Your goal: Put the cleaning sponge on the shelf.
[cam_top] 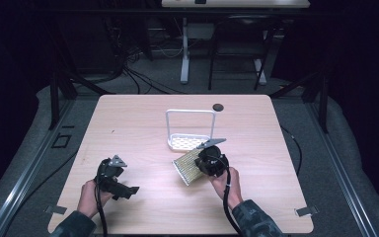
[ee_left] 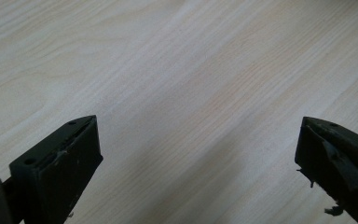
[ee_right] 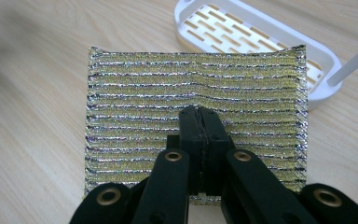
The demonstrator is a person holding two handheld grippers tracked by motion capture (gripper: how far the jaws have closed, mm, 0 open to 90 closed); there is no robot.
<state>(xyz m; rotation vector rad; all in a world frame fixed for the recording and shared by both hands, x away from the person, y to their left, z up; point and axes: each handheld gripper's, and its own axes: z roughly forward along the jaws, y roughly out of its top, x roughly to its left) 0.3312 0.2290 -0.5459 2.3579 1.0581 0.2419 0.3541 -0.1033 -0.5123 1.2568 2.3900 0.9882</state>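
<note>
Right hand-held gripper (ee_right: 199, 112) is pinching the soft, light scouring sponge (ee_right: 144, 93) mid-edge, just beside the white rack (ee_right: 321, 60); left hand-held gripper (ee_left: 198, 140) is gaping wide.

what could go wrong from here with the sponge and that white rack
The right tongs pinch only a small fold of the glittery sponge, so it may slip free or sag. The white rack sits just beyond, and the sponge's far edge could catch its rim or upright handle.

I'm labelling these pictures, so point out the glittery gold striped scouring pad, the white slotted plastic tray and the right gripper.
Gold striped scouring pad (ee_right: 144, 93), right gripper view, upper face.
White slotted plastic tray (ee_right: 324, 60), right gripper view, rim.
Right gripper (ee_right: 199, 112), right gripper view, shut fingertips.
</note>
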